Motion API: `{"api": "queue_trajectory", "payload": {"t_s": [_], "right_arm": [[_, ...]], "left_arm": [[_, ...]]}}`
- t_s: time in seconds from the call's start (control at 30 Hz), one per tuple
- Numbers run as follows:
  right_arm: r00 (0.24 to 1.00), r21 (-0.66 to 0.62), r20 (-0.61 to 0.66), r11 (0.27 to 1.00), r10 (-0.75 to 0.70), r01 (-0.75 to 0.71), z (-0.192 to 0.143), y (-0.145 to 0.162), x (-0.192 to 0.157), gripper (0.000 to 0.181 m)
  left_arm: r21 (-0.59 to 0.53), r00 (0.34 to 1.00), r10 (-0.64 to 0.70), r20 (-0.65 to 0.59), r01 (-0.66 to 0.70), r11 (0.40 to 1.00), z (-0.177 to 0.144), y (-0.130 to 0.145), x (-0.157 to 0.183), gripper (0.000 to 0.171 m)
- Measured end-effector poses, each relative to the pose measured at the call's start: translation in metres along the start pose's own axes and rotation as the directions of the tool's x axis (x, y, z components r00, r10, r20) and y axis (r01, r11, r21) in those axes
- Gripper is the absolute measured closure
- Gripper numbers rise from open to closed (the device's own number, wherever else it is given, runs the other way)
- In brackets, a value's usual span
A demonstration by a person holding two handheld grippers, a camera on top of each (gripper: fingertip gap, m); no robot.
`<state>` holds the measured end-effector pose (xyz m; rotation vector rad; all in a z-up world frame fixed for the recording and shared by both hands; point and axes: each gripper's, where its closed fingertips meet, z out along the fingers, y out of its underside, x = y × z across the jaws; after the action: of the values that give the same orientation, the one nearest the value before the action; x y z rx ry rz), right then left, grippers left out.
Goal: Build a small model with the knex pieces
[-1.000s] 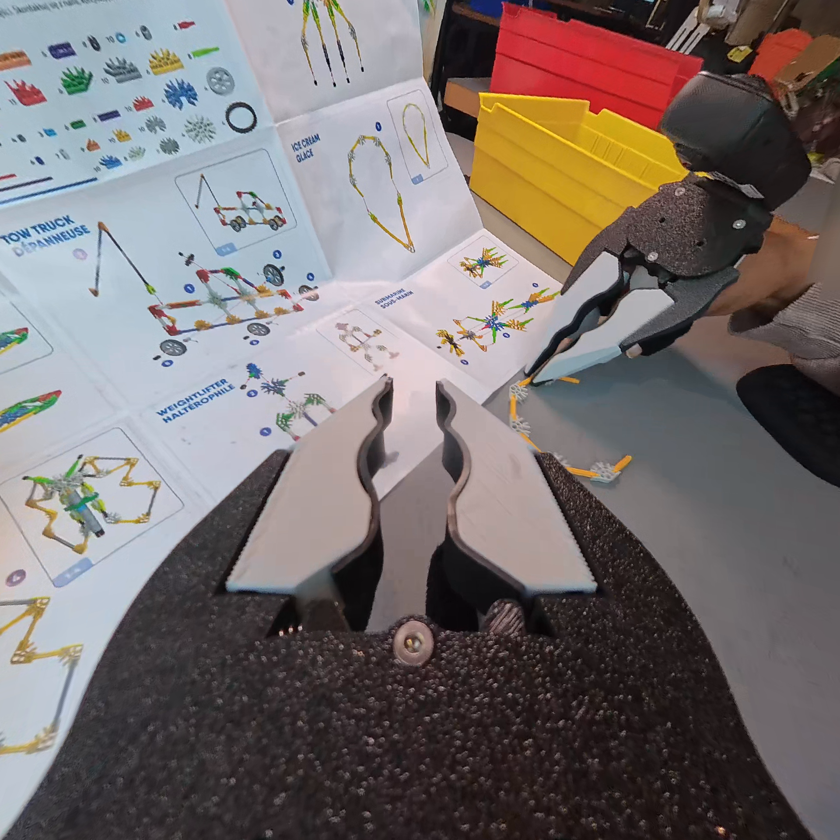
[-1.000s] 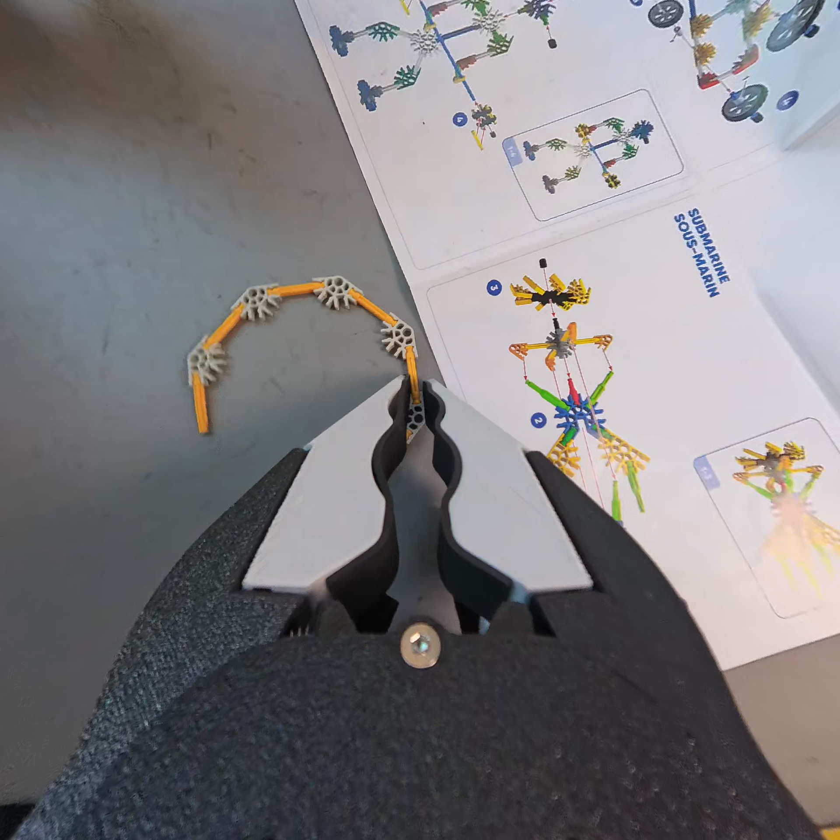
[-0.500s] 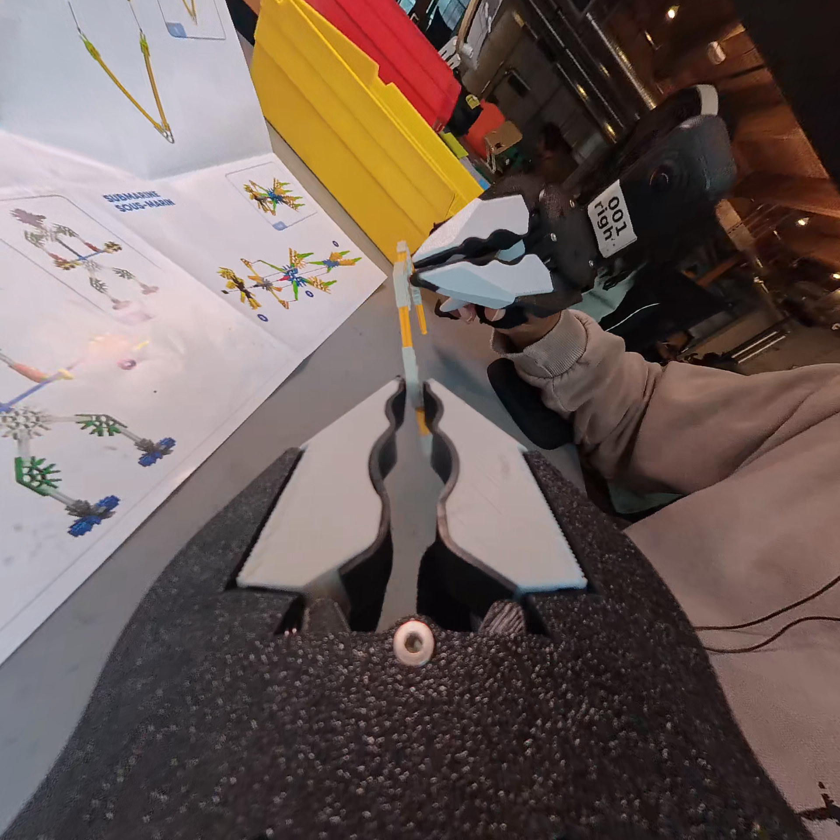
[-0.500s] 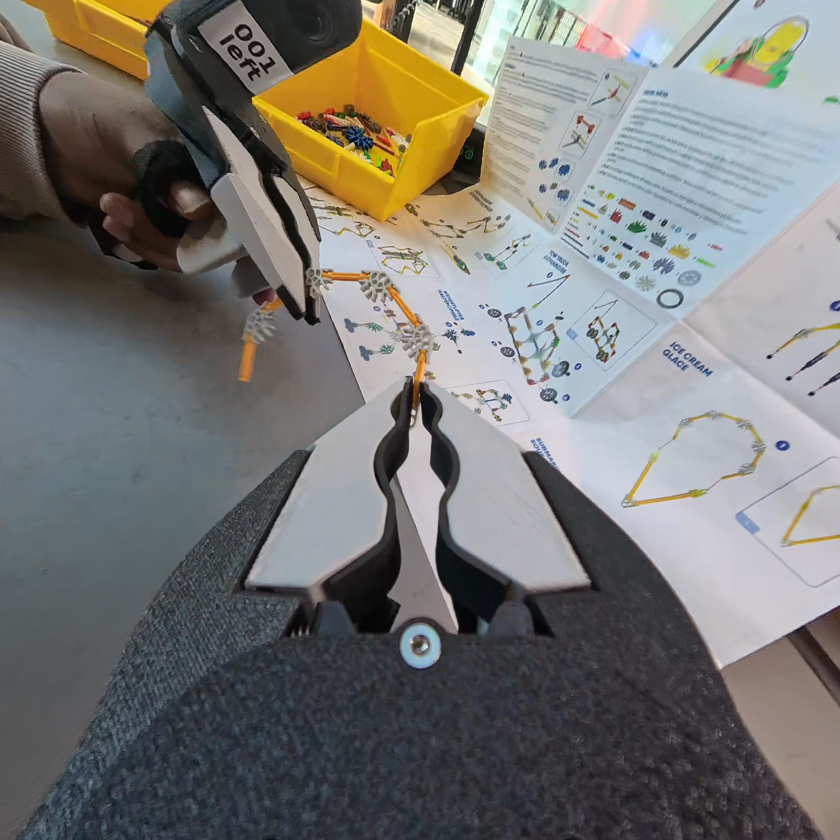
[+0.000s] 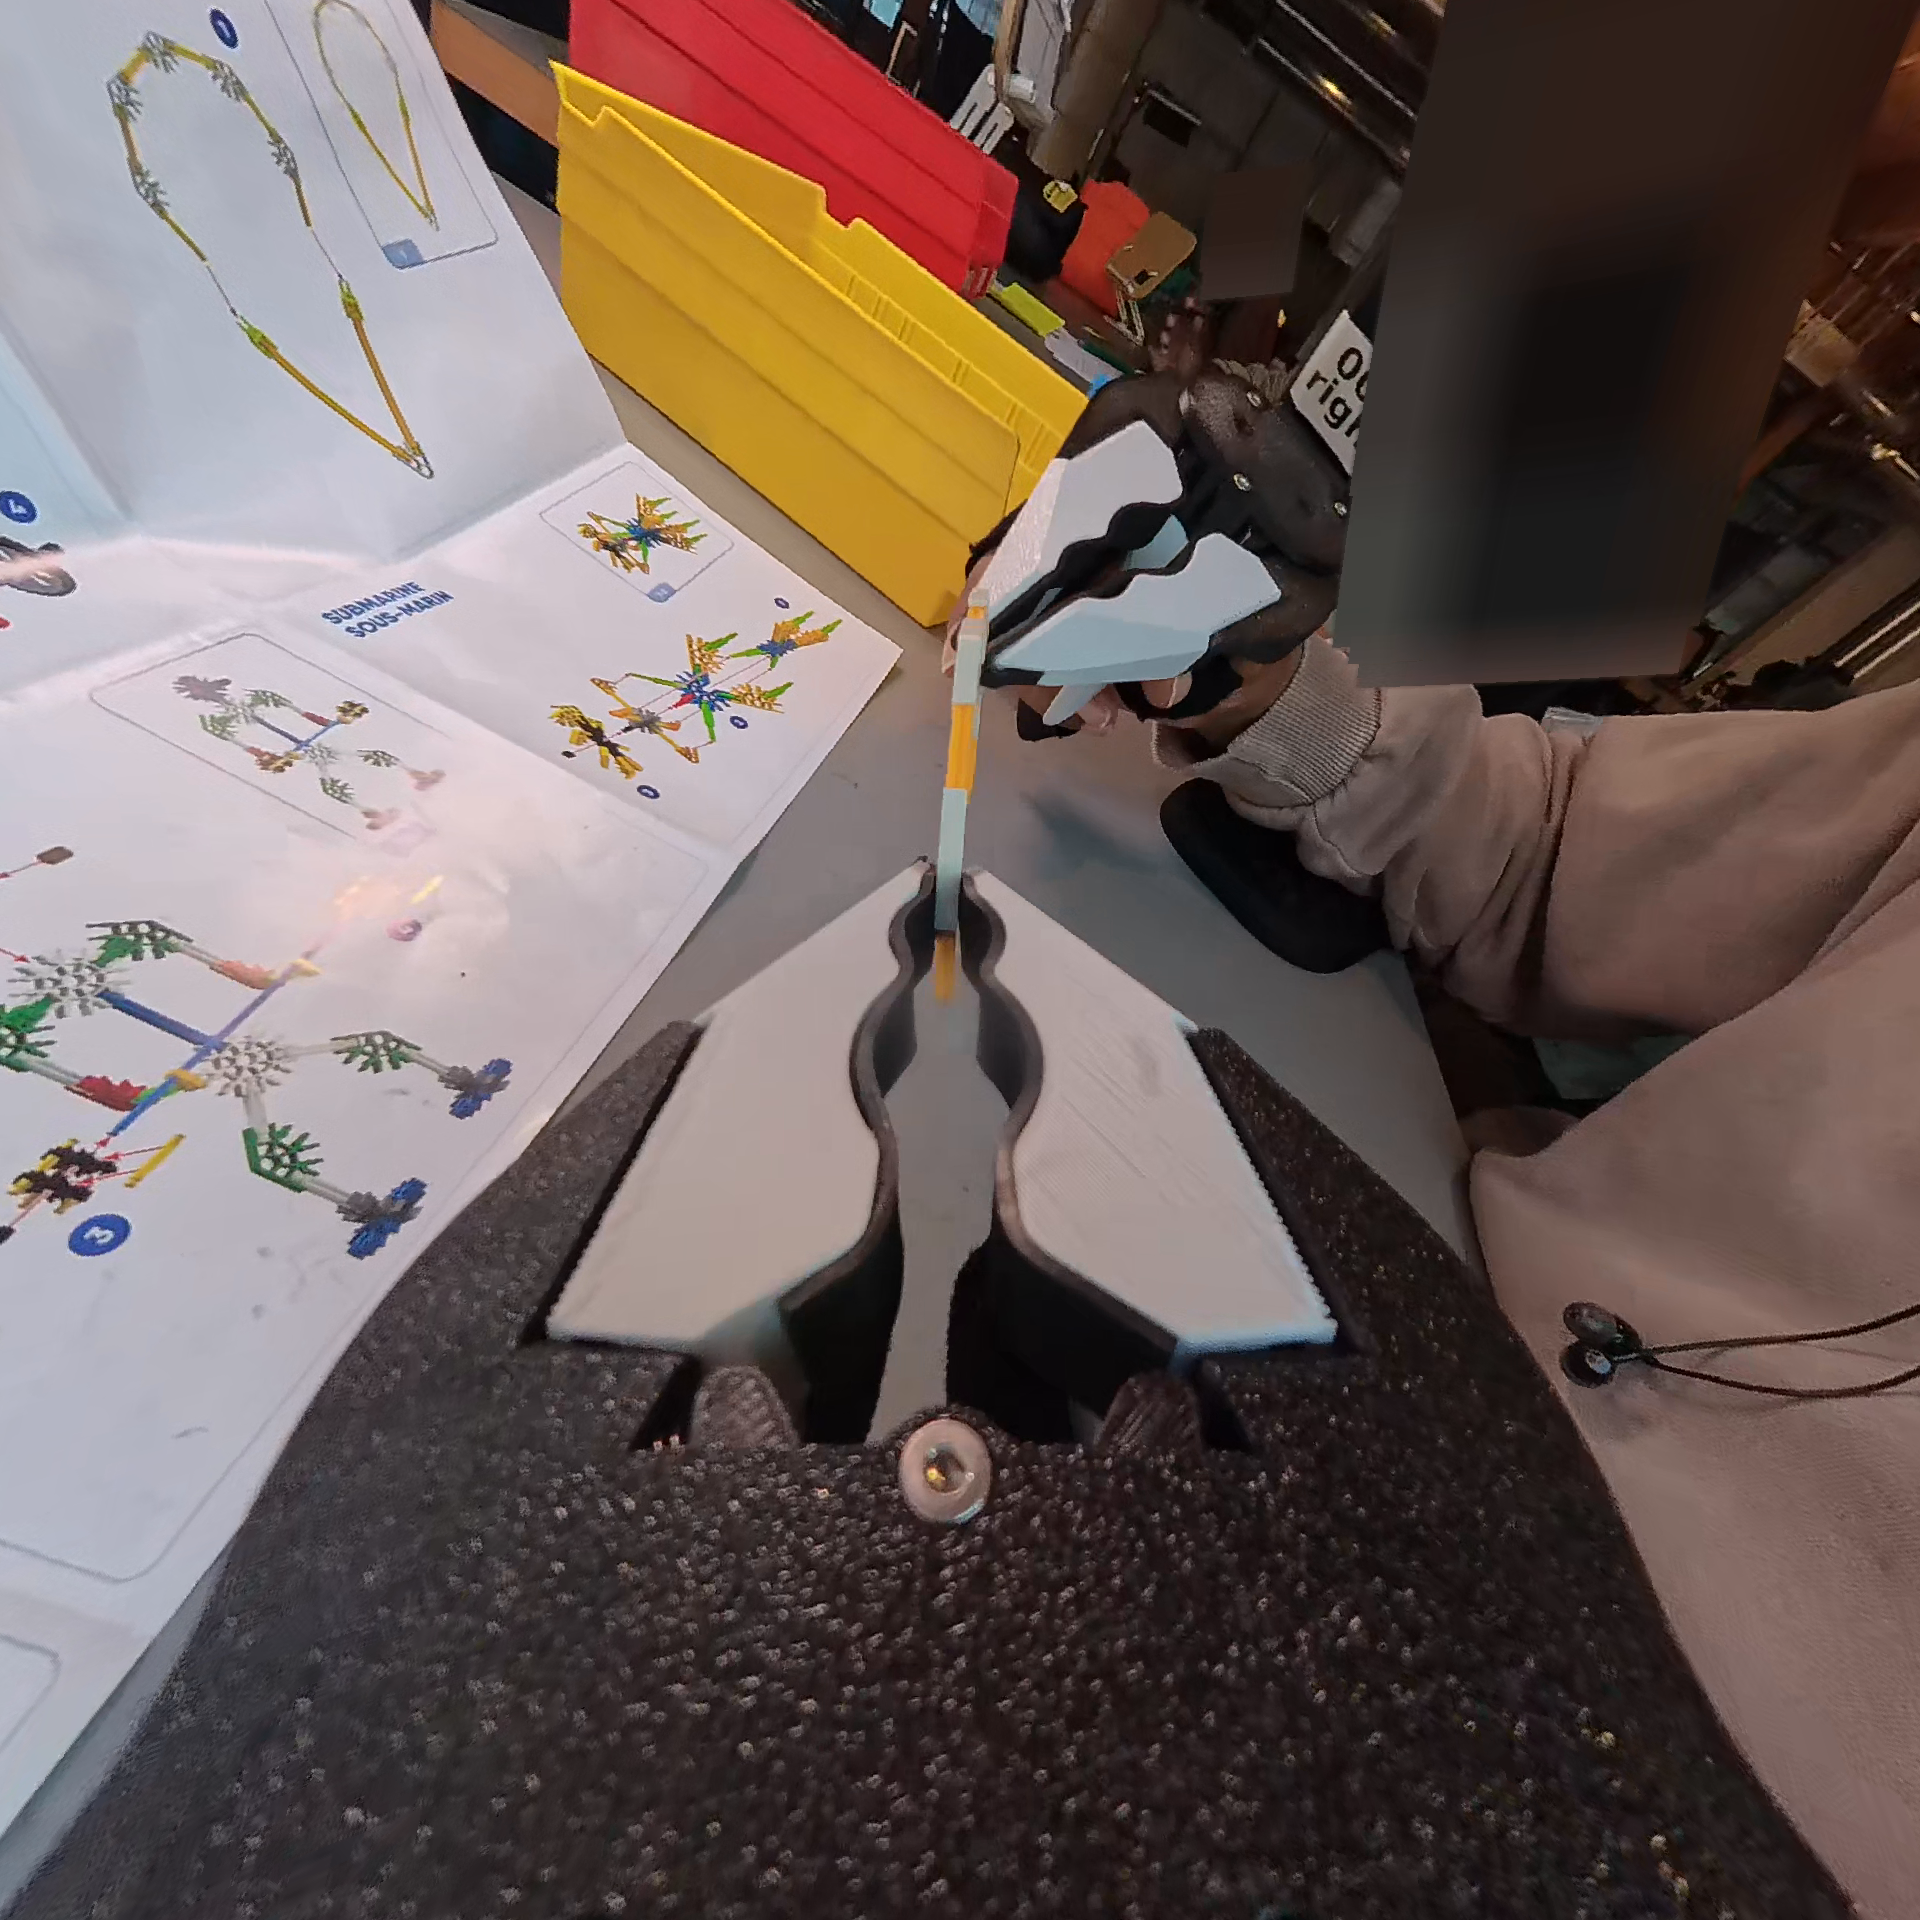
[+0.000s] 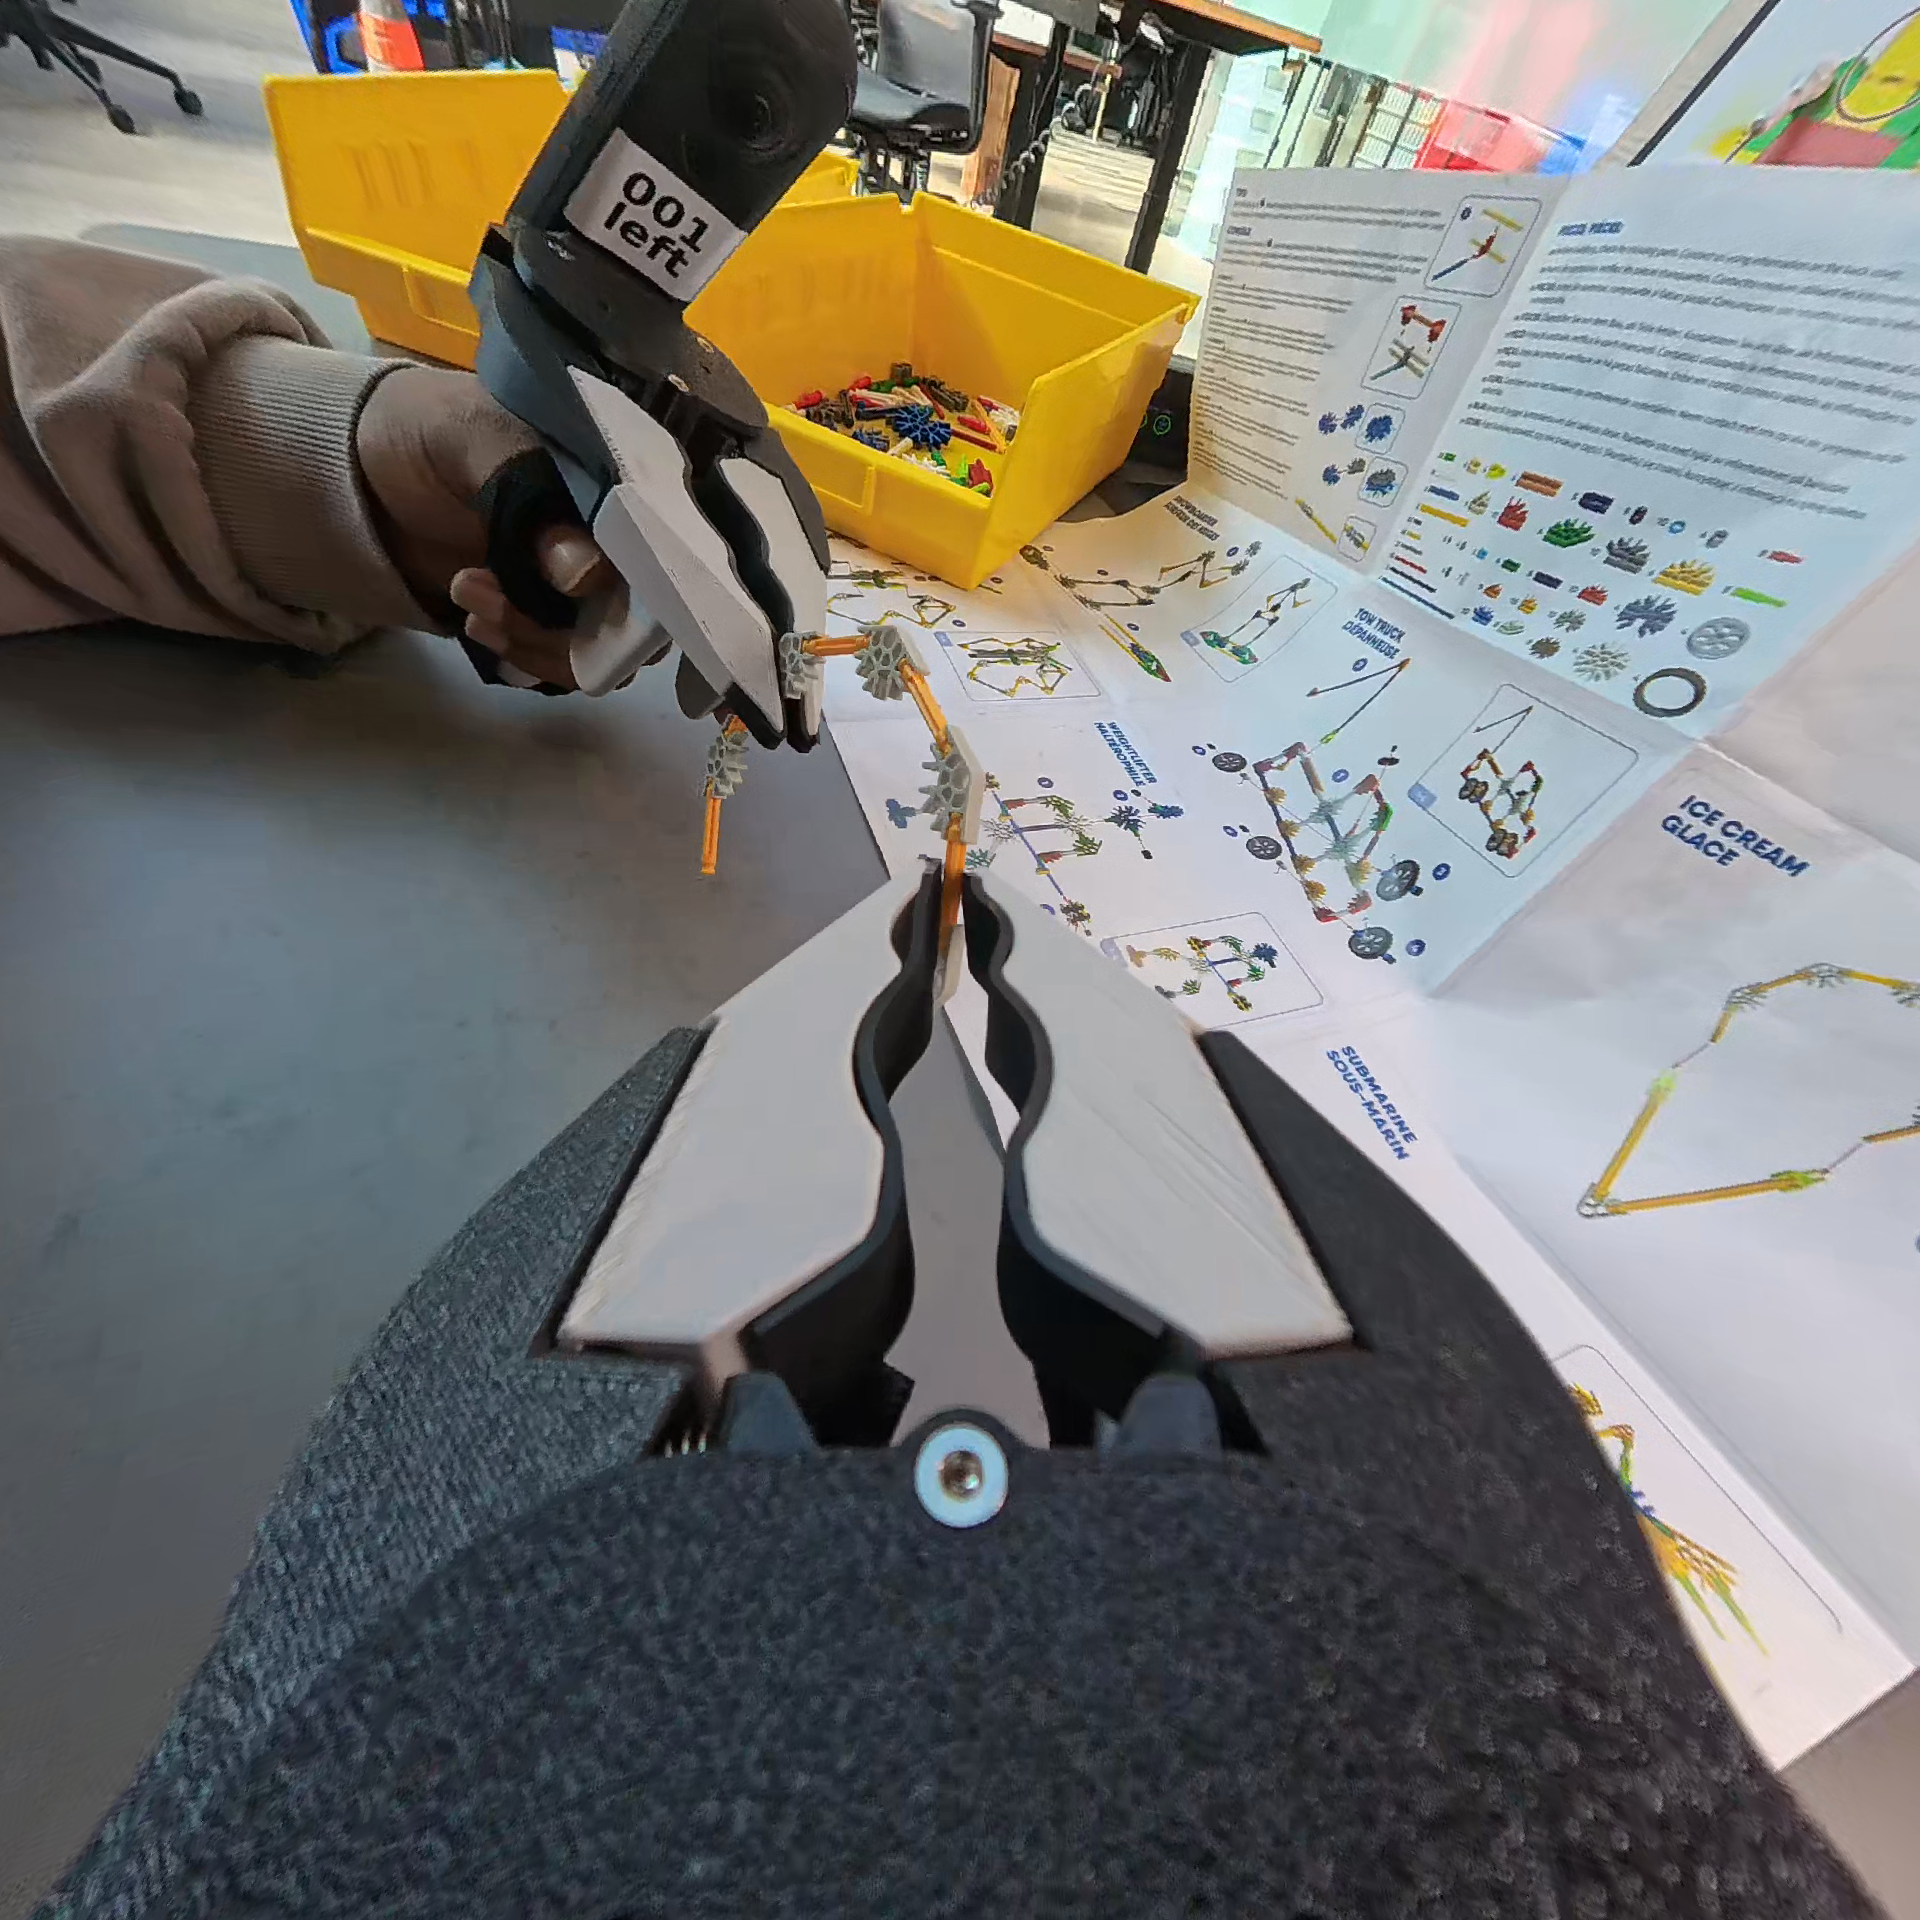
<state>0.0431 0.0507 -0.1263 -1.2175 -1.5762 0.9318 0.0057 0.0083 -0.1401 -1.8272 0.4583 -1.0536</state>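
Note:
A chain of orange rods and grey snowflake connectors [image 6: 883, 660] hangs in the air between my two grippers, above the grey table [image 6: 312, 987]. My right gripper [image 6: 943, 883] is shut on the orange rod at one end of the chain. My left gripper [image 5: 943, 883] is shut on a grey connector further along; the chain [image 5: 961, 748] shows edge-on there. In the right wrist view the left gripper [image 6: 795, 717] pinches a connector, and a short tail hangs below it. In the left wrist view the right gripper [image 5: 987, 639] holds the far end.
A folded instruction sheet [image 5: 312, 831] lies on the table and stands up behind [image 6: 1558, 416]. A yellow bin [image 6: 1091, 312] holds several loose pieces [image 6: 914, 416]. Yellow [image 5: 779, 343] and red [image 5: 779, 104] bins stand behind. The person's sleeve [image 5: 1558, 831] is at the right. Spacing between my two grippers at the tips: around 7 cm.
A second ago the chain lay on the table in the right gripper and the left gripper was open over the sheet. The chain has been lifted and the left gripper has shut on it.

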Motion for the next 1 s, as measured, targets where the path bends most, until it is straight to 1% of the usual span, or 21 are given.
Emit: {"api": "queue_trajectory", "payload": {"t_s": [0.03, 0.07, 0.1, 0.13, 0.2, 0.27, 0.33, 0.4, 0.47, 0.57, 0.67, 0.8, 1.0], "right_arm": [[1.000, 0.004, -0.014, 1.000, 0.022, -0.022, 0.000, -0.002, 0.004, 0.179], [0.998, 0.012, -0.048, 0.999, 0.039, -0.039, -0.002, -0.005, 0.012, 0.179], [0.994, 0.022, -0.095, 0.999, 0.051, -0.049, -0.005, -0.009, 0.023, 0.180], [0.985, 0.032, -0.159, 0.997, 0.071, -0.067, -0.010, -0.013, 0.040, 0.179], [0.946, 0.062, -0.297, 0.991, 0.133, -0.120, -0.021, -0.020, 0.083, 0.180], [0.893, 0.139, -0.400, 0.977, 0.207, -0.165, -0.033, -0.027, 0.128, 0.179], [0.848, 0.196, -0.449, 0.957, 0.280, -0.212, -0.036, -0.027, 0.166, 0.179], [0.822, 0.198, -0.491, 0.956, 0.289, -0.218, -0.032, -0.016, 0.197, 0.179], [0.814, 0.174, -0.512, 0.961, 0.273, -0.214, -0.026, 0.002, 0.218, 0.179], [0.804, 0.151, -0.509, 0.951, 0.308, -0.268, -0.017, 0.034, 0.234, 0.179], [0.789, 0.125, -0.528, 0.948, 0.314, -0.294, -0.014, 0.052, 0.242, 0.179], [0.776, 0.092, -0.549, 0.945, 0.310, -0.313, -0.012, 0.063, 0.248, 0.179], [0.760, 0.078, -0.570, 0.941, 0.312, -0.328, -0.012, 0.068, 0.254, 0.179]], "left_arm": [[0.017, 1.000, -0.015, 0.010, 0.015, 1.000, -0.001, -0.003, -0.003, 0.167], [0.045, 0.999, -0.027, 0.034, 0.025, 0.999, -0.003, -0.007, -0.007, 0.159], [0.078, 0.997, -0.032, 0.066, 0.027, 0.997, -0.006, -0.013, -0.013, 0.146], [0.115, 0.993, -0.030, 0.112, 0.017, 0.993, -0.011, -0.019, -0.021, 0.141], [0.185, 0.975, -0.003, 0.220, -0.039, 0.982, -0.025, -0.032, -0.037, 0.140], [0.212, 0.954, 0.017, 0.300, -0.084, 0.974, -0.035, -0.038, -0.050, 0.140], [0.211, 0.940, 0.027, 0.340, -0.104, 0.972, -0.041, -0.039, -0.057, 0.140], [0.203, 0.937, 0.028, 0.349, -0.105, 0.973, -0.043, -0.037, -0.058, 0.140], [0.207, 0.936, 0.028, 0.352, -0.107, 0.972, -0.045, -0.038, -0.058, 0.140], [0.200, 0.932, 0.042, 0.360, -0.121, 0.972, -0.046, -0.038, -0.057, 0.140], [0.190, 0.928, 0.062, 0.367, -0.140, 0.972, -0.046, -0.039, -0.056, 0.140], [0.180, 0.926, 0.072, 0.372, -0.148, 0.973, -0.045, -0.038, -0.057, 0.140], [0.183, 0.917, 0.076, 0.390, -0.159, 0.970, -0.047, -0.039, -0.059, 0.140]]}}
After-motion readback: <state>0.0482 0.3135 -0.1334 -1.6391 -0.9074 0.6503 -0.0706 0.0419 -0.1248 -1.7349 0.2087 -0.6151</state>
